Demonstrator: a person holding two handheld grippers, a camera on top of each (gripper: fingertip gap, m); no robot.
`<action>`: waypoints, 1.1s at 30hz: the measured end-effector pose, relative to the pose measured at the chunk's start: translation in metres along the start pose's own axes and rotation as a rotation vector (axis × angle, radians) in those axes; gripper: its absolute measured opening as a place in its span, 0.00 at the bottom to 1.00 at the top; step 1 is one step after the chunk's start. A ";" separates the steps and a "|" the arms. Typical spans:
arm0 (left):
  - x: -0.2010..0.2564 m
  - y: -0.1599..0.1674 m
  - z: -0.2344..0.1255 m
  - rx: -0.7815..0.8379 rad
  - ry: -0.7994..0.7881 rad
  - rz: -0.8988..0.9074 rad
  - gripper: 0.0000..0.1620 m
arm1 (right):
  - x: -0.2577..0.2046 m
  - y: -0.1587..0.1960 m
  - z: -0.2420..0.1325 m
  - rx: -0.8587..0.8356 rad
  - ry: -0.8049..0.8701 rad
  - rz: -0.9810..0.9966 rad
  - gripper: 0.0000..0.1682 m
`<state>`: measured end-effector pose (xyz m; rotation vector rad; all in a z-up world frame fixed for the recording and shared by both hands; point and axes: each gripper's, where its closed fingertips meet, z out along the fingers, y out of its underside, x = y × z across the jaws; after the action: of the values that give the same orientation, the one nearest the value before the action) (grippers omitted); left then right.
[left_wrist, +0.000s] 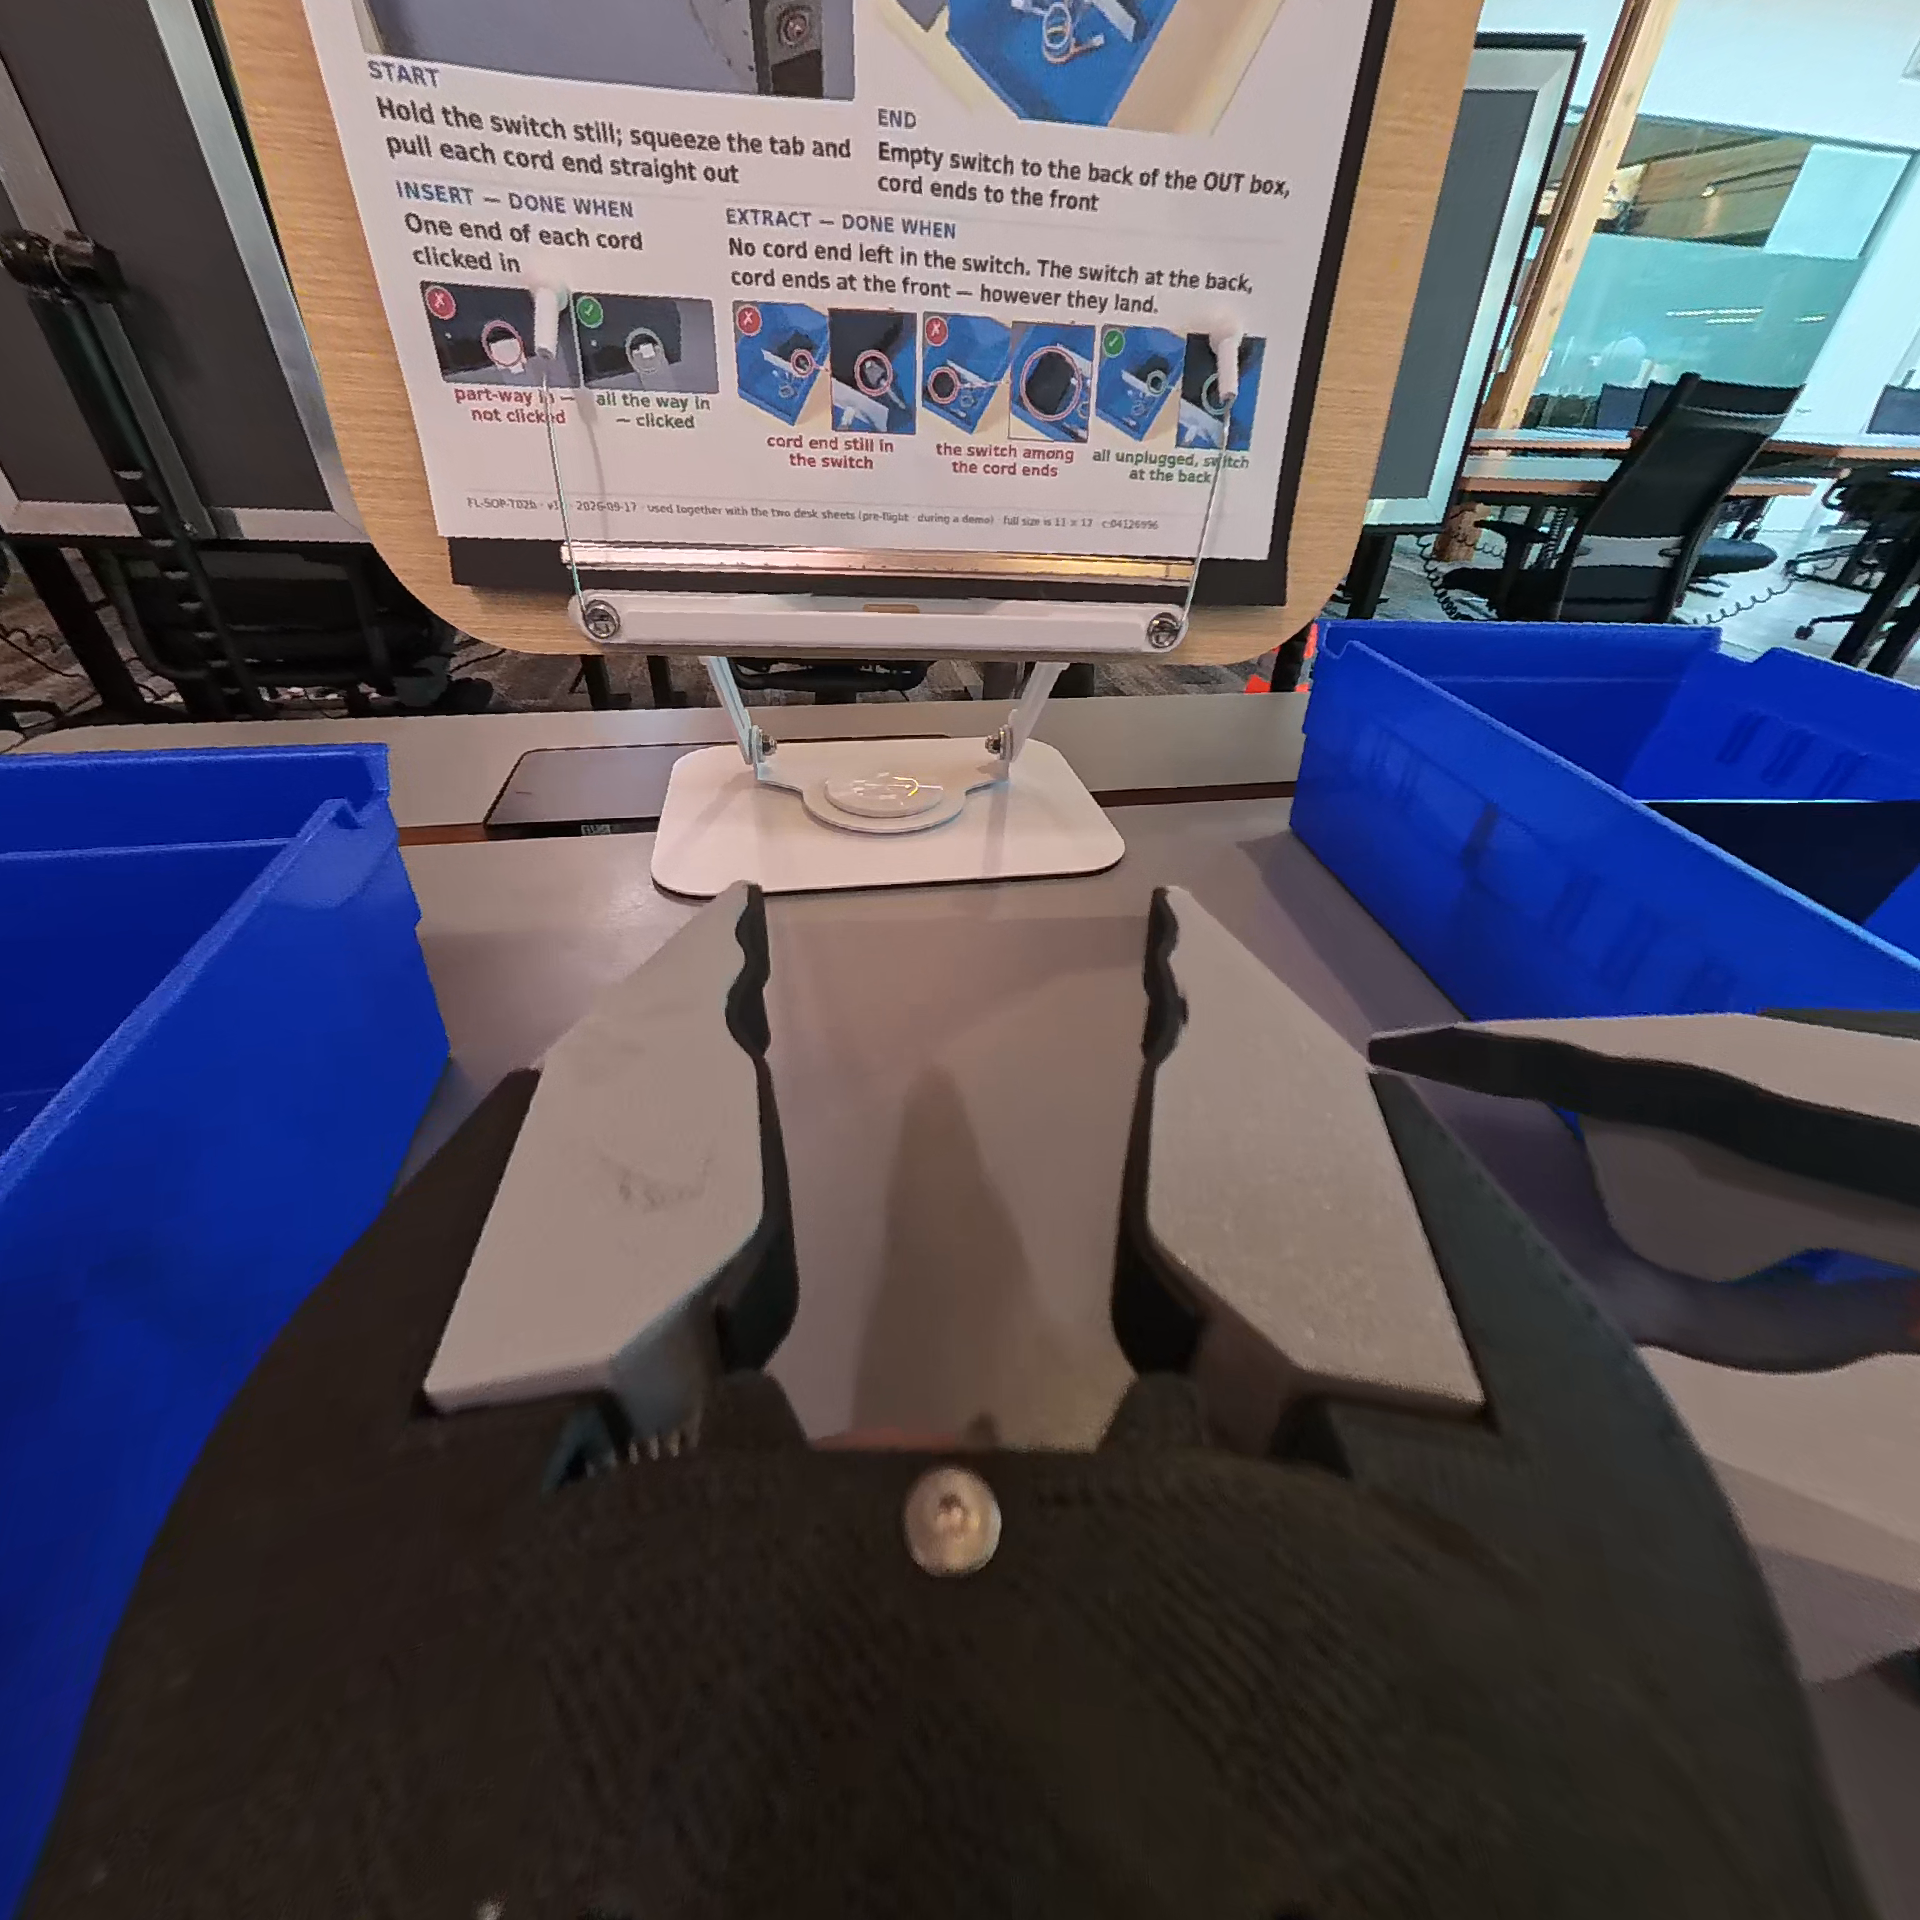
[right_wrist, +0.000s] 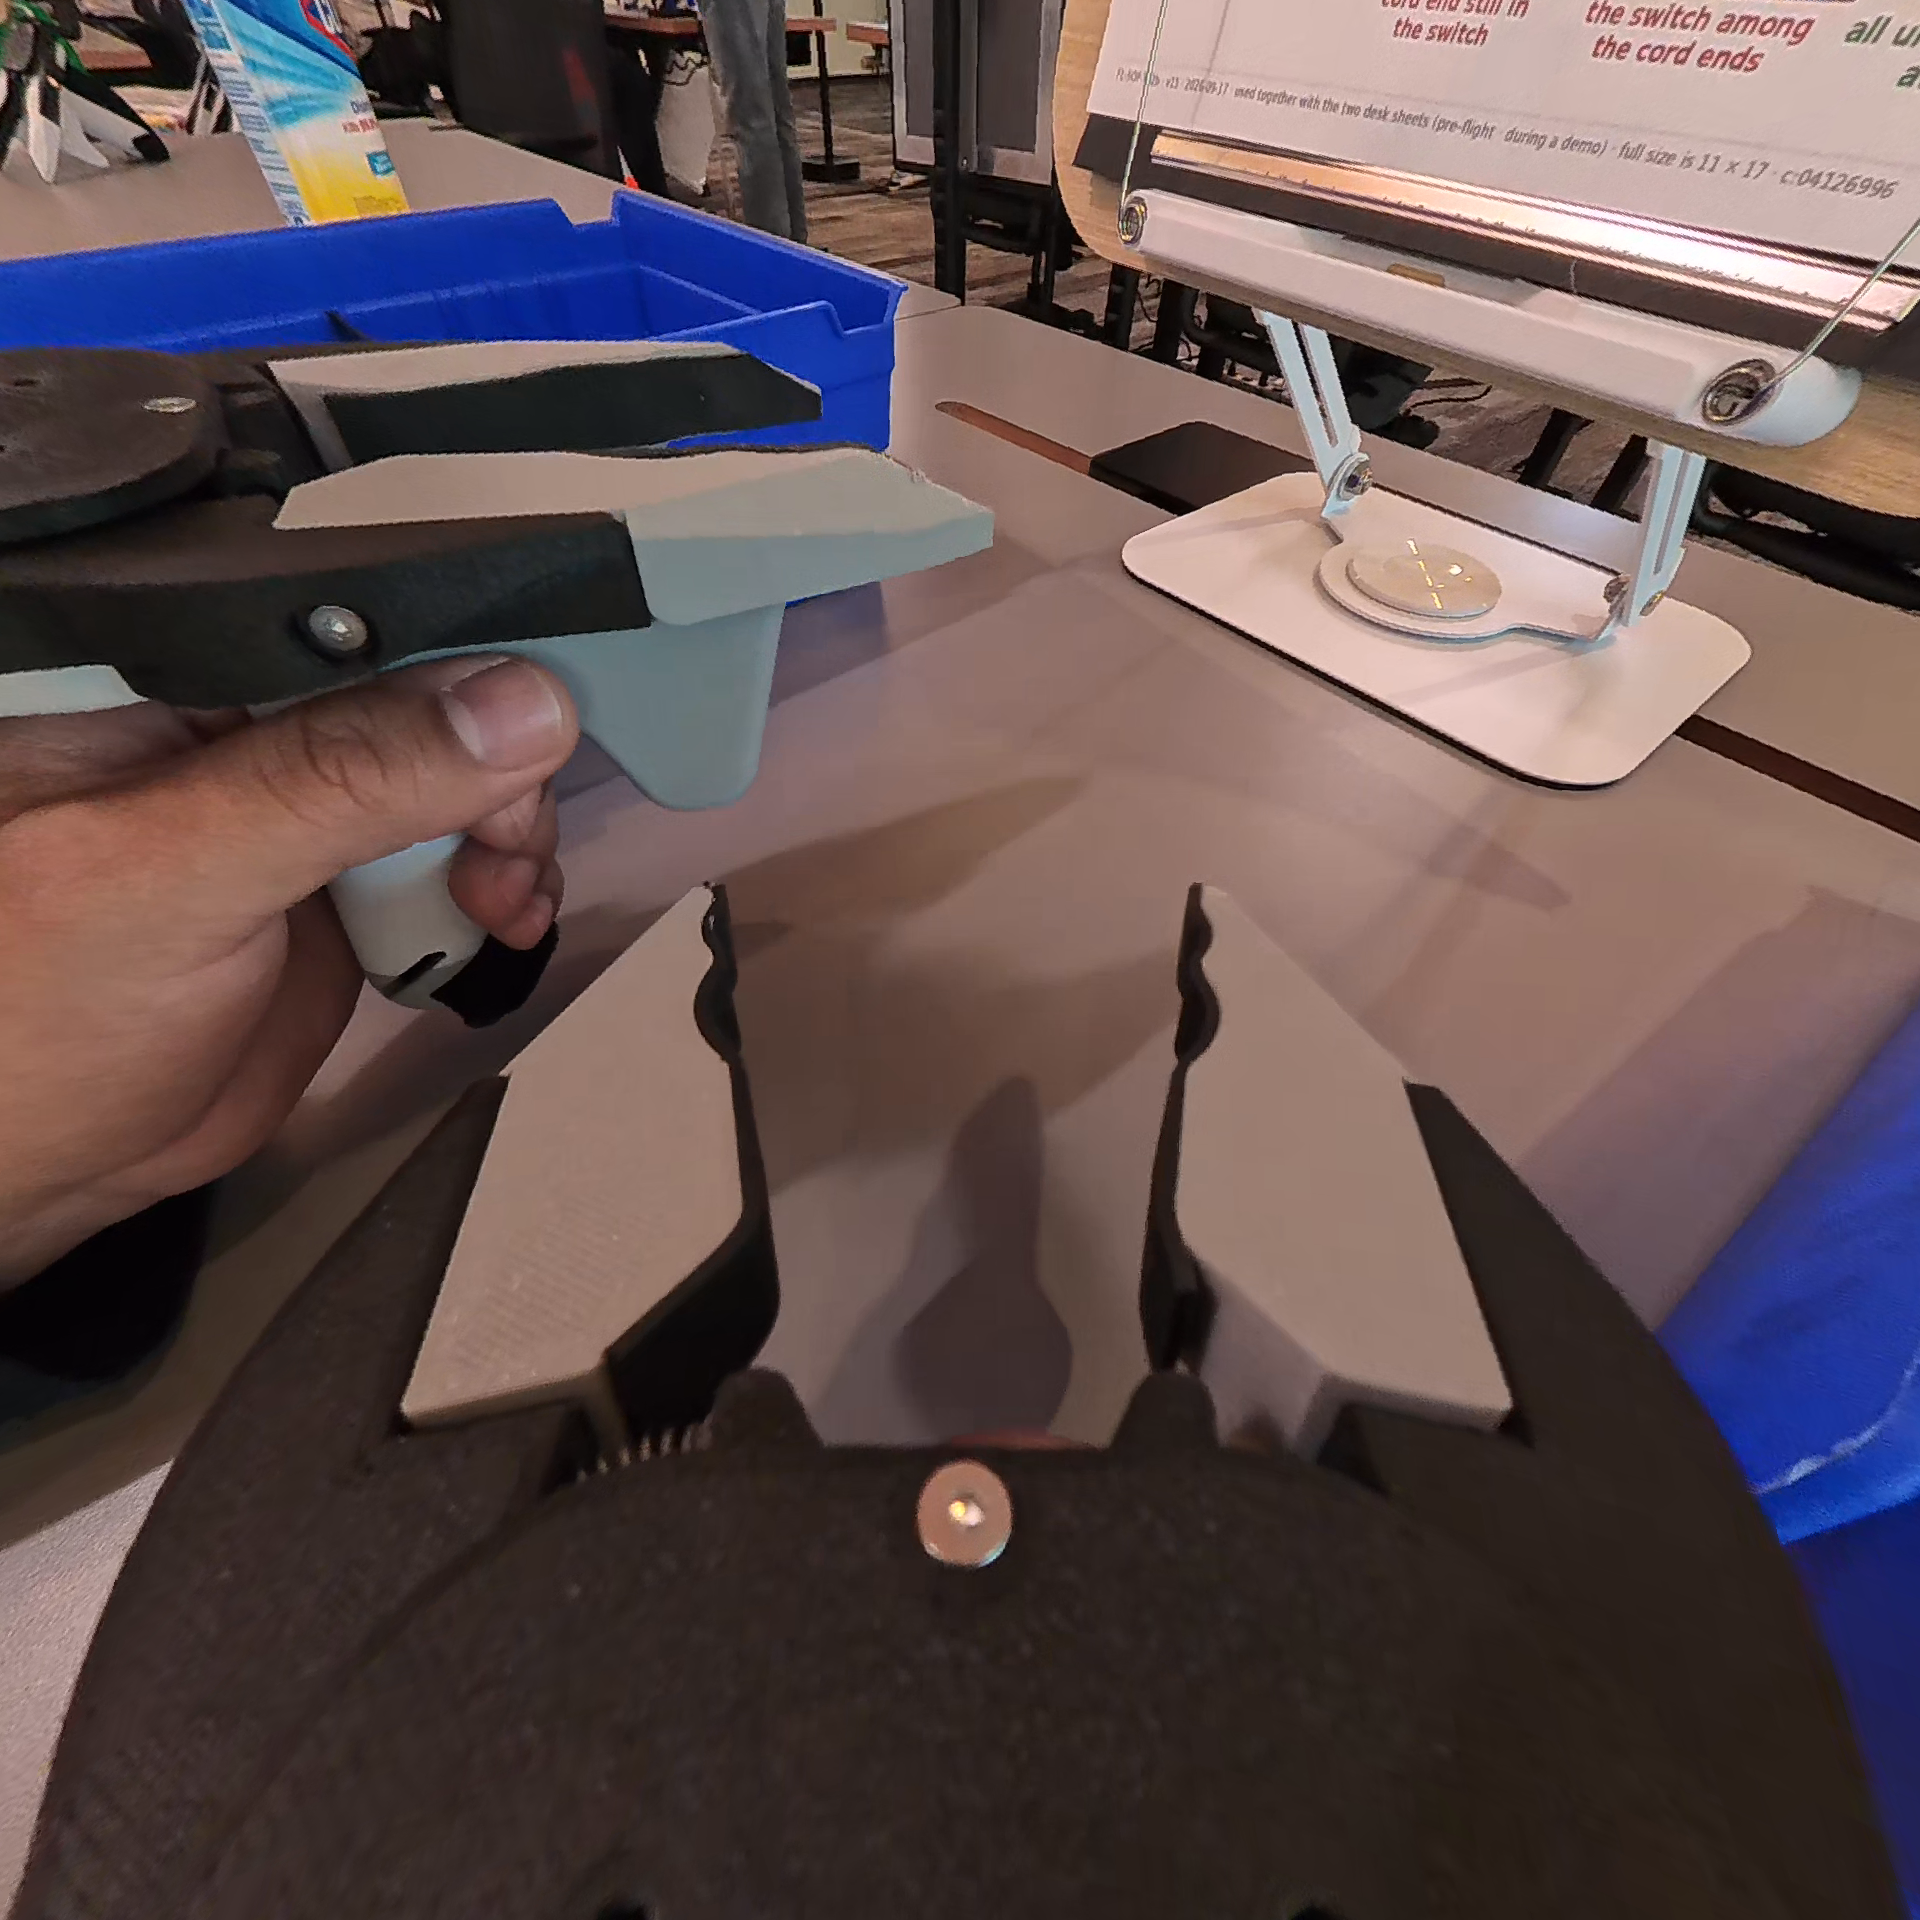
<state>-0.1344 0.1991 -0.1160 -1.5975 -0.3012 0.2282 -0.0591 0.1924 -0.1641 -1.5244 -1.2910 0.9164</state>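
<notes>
While both sit over the bare grey bench (left_wrist: 582, 914), the left hand-held gripper (left_wrist: 956, 935) and right hand-held gripper (right_wrist: 956, 935) are spread wide and hold nothing. Blue plastic bins (left_wrist: 156, 1039) stand beside them, and a paper sheet on a white stand (left_wrist: 883, 821) stands behind. Nothing looks started.

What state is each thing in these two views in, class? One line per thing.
Left gripper: open, empty, above the table.
Right gripper: open, empty, above the table.
Hand: wrapped round the left gripper's handle.
Left bin: upright, open-topped; what shows of its inside is empty.
Right bin: upright; contents hidden.
Stand: upright on the table, holding a printed sheet.
</notes>
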 end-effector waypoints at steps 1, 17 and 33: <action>0.001 0.001 0.000 -0.003 0.003 -0.001 0.45 | 0.000 0.000 0.000 -0.001 -0.003 0.001 0.49; 0.005 0.007 0.003 -0.032 0.025 0.005 0.43 | -0.003 0.001 0.000 -0.006 -0.024 0.007 0.45; 0.010 0.009 0.004 -0.045 0.043 0.013 0.42 | -0.006 0.003 0.001 -0.020 -0.036 0.004 0.42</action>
<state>-0.1257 0.2056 -0.1252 -1.6472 -0.2645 0.1975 -0.0604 0.1870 -0.1679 -1.5335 -1.3267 0.9398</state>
